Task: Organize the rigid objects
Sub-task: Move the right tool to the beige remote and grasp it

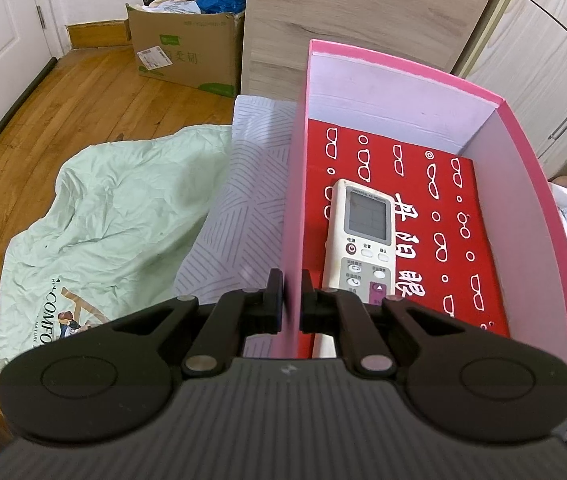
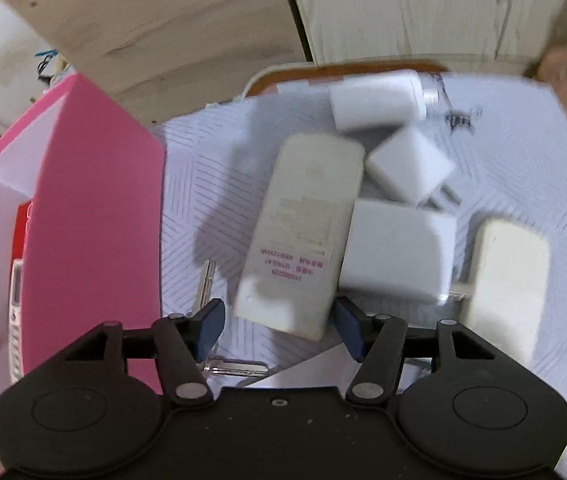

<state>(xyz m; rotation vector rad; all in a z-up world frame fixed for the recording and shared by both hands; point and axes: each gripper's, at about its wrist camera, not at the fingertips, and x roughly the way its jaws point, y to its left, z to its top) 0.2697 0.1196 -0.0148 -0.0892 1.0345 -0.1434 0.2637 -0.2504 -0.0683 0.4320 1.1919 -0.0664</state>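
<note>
In the left wrist view my left gripper (image 1: 292,292) is shut on the near side wall of a pink box (image 1: 295,200). Inside the box a white air-conditioner remote (image 1: 363,236) lies face up on a red printed case (image 1: 443,208). In the right wrist view my right gripper (image 2: 279,320) is open. The near end of a second white remote (image 2: 303,232), lying face down on the sheet, sits between its blue pads (image 2: 211,320) with a gap on the left side. The pink box (image 2: 95,220) stands just left of it.
White power adapters (image 2: 399,256) (image 2: 411,164) (image 2: 375,100) and a cream block (image 2: 507,272) crowd the striped sheet (image 2: 523,152) to the right of the remote. A metal key (image 2: 207,280) lies by the box. A green quilt (image 1: 103,220) and a cardboard box (image 1: 187,48) are on the floor.
</note>
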